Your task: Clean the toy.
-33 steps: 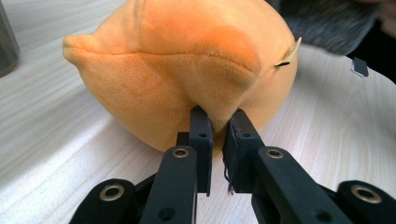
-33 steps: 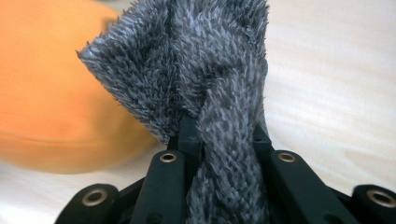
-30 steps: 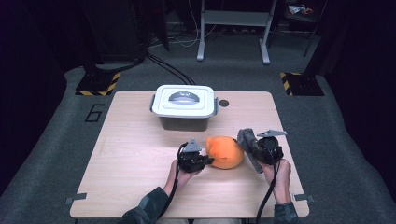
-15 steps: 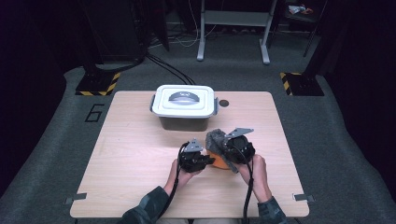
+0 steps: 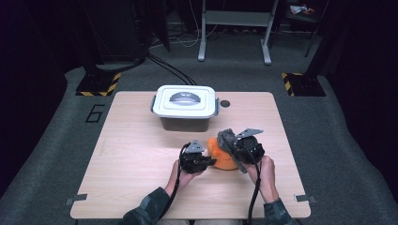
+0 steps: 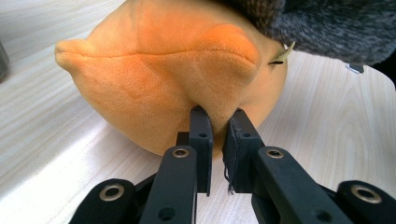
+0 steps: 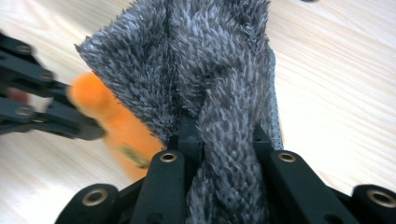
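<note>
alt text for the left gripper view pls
The left gripper pinches a fold of an orange plush toy lying on a pale wooden table. A fuzzy grey cloth hangs over the toy's upper right.

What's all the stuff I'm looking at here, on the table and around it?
Table: one, light wood, centre.
Lidded box: one, white lid over a grey body, far middle of the table.
Plush toy: one, orange, near side, right of centre.
Fuzzy cloth: one, grey, over the toy.
Metal stand: one, pale grey, floor behind.
Left tongs: one, black, pinching the toy.
Right tongs: one, black, gripping the cloth.
Hands: two, holding the tongs.
</note>
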Demonstrator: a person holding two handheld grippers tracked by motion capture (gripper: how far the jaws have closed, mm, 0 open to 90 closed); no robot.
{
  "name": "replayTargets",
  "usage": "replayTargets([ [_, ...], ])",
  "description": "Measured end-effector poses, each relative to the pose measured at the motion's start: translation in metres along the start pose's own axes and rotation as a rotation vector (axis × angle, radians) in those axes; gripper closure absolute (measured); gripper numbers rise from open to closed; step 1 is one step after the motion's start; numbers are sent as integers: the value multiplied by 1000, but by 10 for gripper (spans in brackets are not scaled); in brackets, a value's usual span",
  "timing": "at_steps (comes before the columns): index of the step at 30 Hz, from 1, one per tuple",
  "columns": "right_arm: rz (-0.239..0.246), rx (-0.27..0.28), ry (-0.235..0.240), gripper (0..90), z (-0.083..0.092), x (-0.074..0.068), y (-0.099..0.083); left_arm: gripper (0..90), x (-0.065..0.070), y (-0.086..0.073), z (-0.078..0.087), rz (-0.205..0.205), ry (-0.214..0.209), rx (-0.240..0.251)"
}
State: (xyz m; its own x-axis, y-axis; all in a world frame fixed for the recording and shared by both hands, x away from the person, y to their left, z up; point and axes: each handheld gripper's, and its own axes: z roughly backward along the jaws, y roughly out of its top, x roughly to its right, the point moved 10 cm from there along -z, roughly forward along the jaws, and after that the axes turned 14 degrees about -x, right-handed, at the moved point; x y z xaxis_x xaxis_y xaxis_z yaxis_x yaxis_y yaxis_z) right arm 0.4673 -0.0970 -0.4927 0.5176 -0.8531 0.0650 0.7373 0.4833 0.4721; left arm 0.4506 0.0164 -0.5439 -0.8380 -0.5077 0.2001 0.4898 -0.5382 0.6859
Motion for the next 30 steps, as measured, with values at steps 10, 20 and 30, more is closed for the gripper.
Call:
replayTargets([
  [10,-117,-40,-11,747,-15,38,-20,824,0,0,-1,7,-7,0],
  [20,-217,-122,3,747,-49,65,-44,824,0,-1,-2,5,-13,-3],
  [30,-249,-111,-14,745,-50,76,-55,822,0,-3,-3,6,-22,-1],
])
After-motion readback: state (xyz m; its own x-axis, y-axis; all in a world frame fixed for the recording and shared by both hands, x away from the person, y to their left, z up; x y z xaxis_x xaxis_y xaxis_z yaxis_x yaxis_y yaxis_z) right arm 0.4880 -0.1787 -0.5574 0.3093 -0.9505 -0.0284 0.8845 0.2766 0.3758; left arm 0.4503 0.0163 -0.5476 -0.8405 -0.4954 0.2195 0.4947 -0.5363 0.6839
